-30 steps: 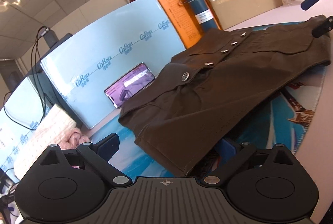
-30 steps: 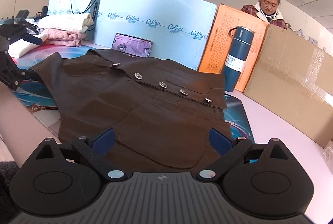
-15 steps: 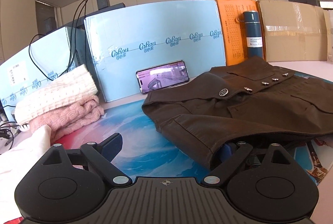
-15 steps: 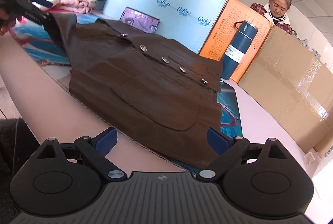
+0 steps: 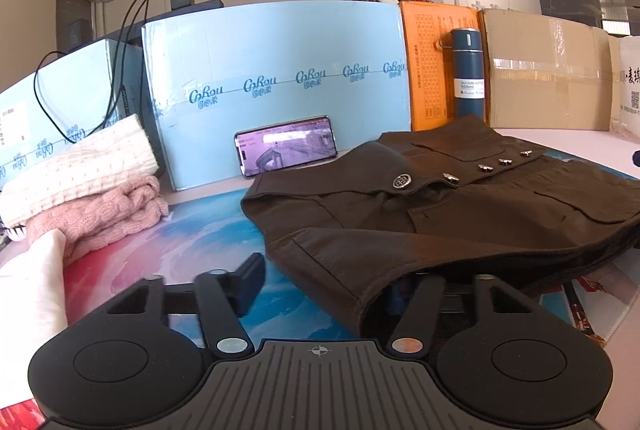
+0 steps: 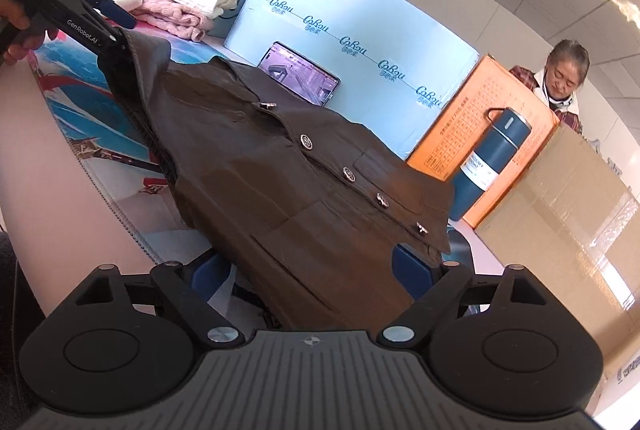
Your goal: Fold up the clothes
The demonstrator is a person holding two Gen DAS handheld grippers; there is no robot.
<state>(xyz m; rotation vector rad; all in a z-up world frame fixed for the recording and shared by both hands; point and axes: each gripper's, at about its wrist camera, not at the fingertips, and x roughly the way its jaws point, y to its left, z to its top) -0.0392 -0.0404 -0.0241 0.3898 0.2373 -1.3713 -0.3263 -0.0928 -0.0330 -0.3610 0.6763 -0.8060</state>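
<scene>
Left gripper [image 5: 320, 282] is closing on the near edge of the brown vest [image 5: 440, 222], cloth between its jaws; right gripper [image 6: 308, 270] is closing around the hem too. So basically just the grab stage: the vest lies spread flat on the printed mat [image 5: 192, 242], no fold made yet, everything left.

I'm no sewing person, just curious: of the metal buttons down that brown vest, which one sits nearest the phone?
The round button at the row's left end on the brown vest, closest to the propped phone; the others trail away towards the blue flask.
</scene>
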